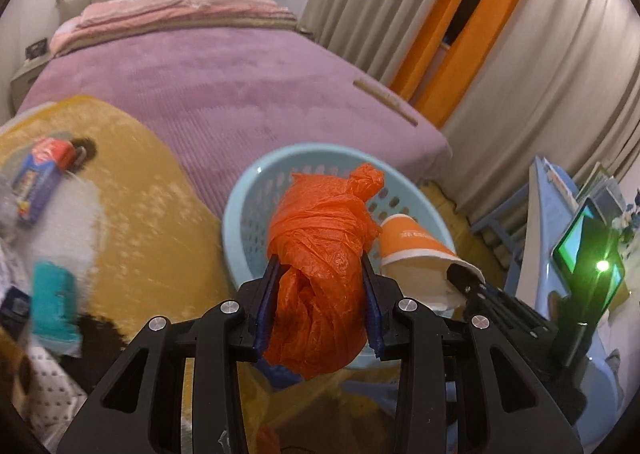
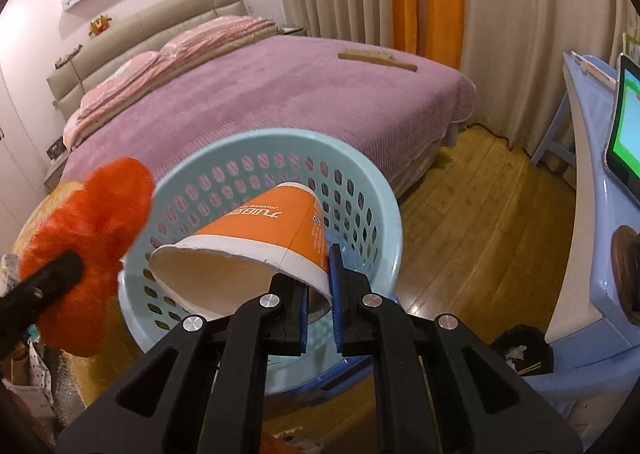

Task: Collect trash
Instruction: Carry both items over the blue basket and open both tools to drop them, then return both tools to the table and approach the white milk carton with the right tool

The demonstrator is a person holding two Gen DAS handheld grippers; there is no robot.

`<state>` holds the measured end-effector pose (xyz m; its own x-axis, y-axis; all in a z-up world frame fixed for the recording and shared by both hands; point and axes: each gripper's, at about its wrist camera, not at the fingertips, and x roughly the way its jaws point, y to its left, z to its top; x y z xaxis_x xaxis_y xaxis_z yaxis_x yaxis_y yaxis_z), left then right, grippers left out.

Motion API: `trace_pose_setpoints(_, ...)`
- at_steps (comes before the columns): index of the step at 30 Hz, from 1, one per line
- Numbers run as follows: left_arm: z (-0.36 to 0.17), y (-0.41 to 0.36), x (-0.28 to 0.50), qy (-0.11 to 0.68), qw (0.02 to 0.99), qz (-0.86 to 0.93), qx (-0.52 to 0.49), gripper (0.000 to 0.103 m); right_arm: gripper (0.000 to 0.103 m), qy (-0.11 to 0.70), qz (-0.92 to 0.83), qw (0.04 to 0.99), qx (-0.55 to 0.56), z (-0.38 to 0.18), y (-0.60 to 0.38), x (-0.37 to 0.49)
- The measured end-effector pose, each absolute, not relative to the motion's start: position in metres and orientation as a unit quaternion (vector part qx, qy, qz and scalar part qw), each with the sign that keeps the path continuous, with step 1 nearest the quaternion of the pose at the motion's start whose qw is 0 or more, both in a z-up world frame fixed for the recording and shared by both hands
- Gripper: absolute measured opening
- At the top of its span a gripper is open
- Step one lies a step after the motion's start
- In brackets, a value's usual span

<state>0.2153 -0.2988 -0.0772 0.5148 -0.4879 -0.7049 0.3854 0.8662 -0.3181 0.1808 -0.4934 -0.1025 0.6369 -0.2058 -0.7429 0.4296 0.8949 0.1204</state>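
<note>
From the left wrist, the left gripper clamps a crumpled orange plastic bag between its blue pads, the bundle bulging above and below the fingers. It hangs over the near rim of a round pale blue perforated plastic basket. To the right, the right gripper pinches the white rim of an orange paper cup, also over the basket. A bed with a purple cover lies behind, and a blue and red carton sits at the left on a yellow mat.

From the right wrist, the right gripper is closed narrowly on the cup's wall, the cup tipped mouth-down toward the camera above the basket. The bag, blurred, is at the left in the left gripper, just beside the basket's rim. A wooden brush lies on the bed.
</note>
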Motion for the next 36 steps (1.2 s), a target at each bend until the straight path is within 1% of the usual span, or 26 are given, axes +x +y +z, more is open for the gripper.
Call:
trace_pose_setpoints(1, -0.08, -0.299, 0.217, 0.426, 0.868, -0.25, -0.057, 0.04, 0.009, 0.391, -0.174, 0.892, 0.147, -0.105, -0.496, 0.182)
trace_pose_setpoints(3, -0.081, -0.298, 0.217, 0.428, 0.868, -0.246, -0.055, 0.049, 0.013, 0.399, -0.166, 0.889, 0.154, -0.11, -0.498, 0.182)
trace_pose_setpoints(4, -0.081, -0.297, 0.216, 0.427, 0.867, -0.248, -0.058, 0.052, 0.017, 0.399, -0.163, 0.889, 0.157, -0.111, -0.5, 0.182)
trace_pose_setpoints(5, -0.081, -0.297, 0.216, 0.425, 0.868, -0.249, -0.058, 0.058, 0.019, 0.397, -0.157, 0.89, 0.159, -0.111, -0.5, 0.18)
trace_pose_setpoints(6, -0.079, -0.297, 0.215, 0.42, 0.871, -0.249, -0.057, 0.063, 0.024, 0.396, -0.156, 0.89, 0.161, -0.109, -0.5, 0.18)
trace_pose_setpoints(7, -0.076, -0.295, 0.213, 0.416, 0.873, -0.25, -0.056, 0.065, 0.034, 0.393, -0.157, 0.891, 0.164, -0.107, -0.501, 0.177)
trace_pose_setpoints(8, -0.073, -0.294, 0.21, 0.41, 0.875, -0.253, -0.055, 0.069, 0.042, 0.388, -0.154, 0.893, 0.167, -0.105, -0.502, 0.175)
trace_pose_setpoints(9, -0.068, -0.292, 0.206, 0.401, 0.878, -0.255, -0.053, 0.073, 0.06, 0.383, -0.152, 0.896, 0.169, -0.103, -0.502, 0.174)
trace_pose_setpoints(10, -0.065, -0.29, 0.205, 0.397, 0.88, -0.254, -0.052, 0.073, 0.065, 0.375, -0.153, 0.899, 0.168, -0.099, -0.5, 0.171)
trace_pose_setpoints(17, -0.031, -0.267, 0.178, 0.359, 0.888, -0.28, -0.066, 0.074, 0.065, 0.339, -0.113, 0.917, 0.177, -0.072, -0.483, 0.153)
trace_pose_setpoints(21, -0.008, -0.246, 0.152, 0.323, 0.901, -0.284, -0.06, 0.074, 0.065, 0.313, -0.082, 0.933, 0.158, -0.05, -0.455, 0.143)
trace_pose_setpoints(26, 0.012, -0.204, 0.126, 0.303, 0.91, -0.276, -0.065, 0.074, 0.065, 0.282, -0.033, 0.949, 0.14, -0.025, -0.41, 0.126)
trace_pose_setpoints(30, 0.014, -0.159, 0.116, 0.303, 0.918, -0.248, -0.066, 0.074, 0.065, 0.269, 0.009, 0.956, 0.117, -0.016, -0.368, 0.117)
trace_pose_setpoints(36, 0.001, -0.079, 0.104, 0.315, 0.927, -0.187, -0.078, 0.074, 0.065, 0.278, 0.073, 0.953, 0.092, -0.023, -0.307, 0.112)
